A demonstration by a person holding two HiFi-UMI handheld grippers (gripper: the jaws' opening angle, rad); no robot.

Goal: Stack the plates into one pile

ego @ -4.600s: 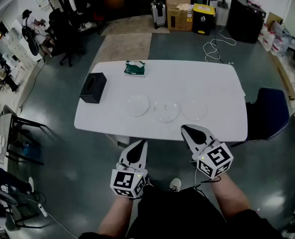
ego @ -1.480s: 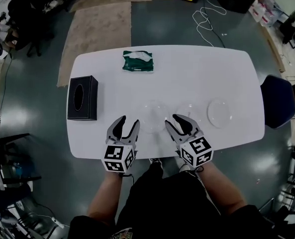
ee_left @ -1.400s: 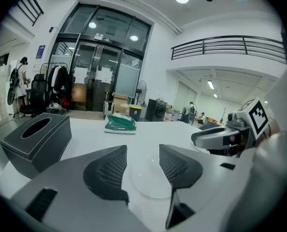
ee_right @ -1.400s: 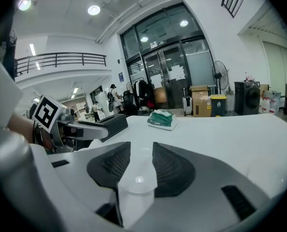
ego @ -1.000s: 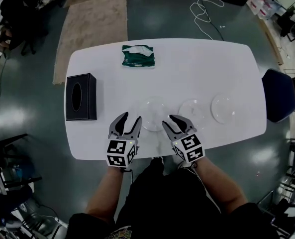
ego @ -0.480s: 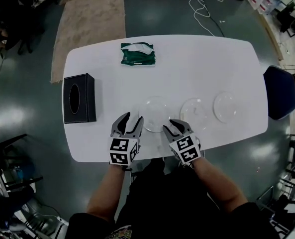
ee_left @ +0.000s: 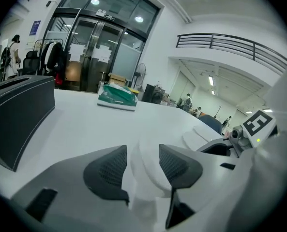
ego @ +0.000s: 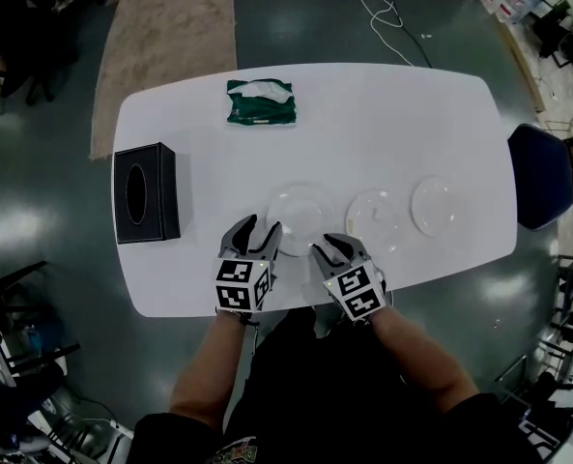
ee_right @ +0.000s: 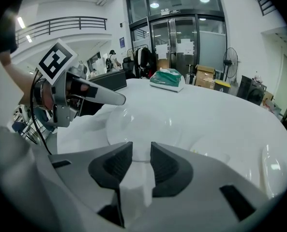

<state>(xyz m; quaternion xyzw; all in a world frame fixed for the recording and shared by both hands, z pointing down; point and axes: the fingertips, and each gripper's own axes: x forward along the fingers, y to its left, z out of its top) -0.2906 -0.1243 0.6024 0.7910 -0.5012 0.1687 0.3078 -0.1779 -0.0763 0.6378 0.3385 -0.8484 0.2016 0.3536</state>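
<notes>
While the right gripper (ego: 327, 246) closes its jaws, not yet pinching, on the near rim of the leftmost plate (ego: 300, 211) just below the head view's centre, the left gripper (ego: 256, 228) stands spread at that plate's left edge; too shallow a bite on the slick clear rim could let it slip, or skid into the middle plate (ego: 378, 218) just right of it on the table (ego: 412, 114)

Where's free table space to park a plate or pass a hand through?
Free: the far right of the table, right of the green packet; also the middle strip between packet and plates. Crowded: near edge, plates in a row, black box at left.
</notes>
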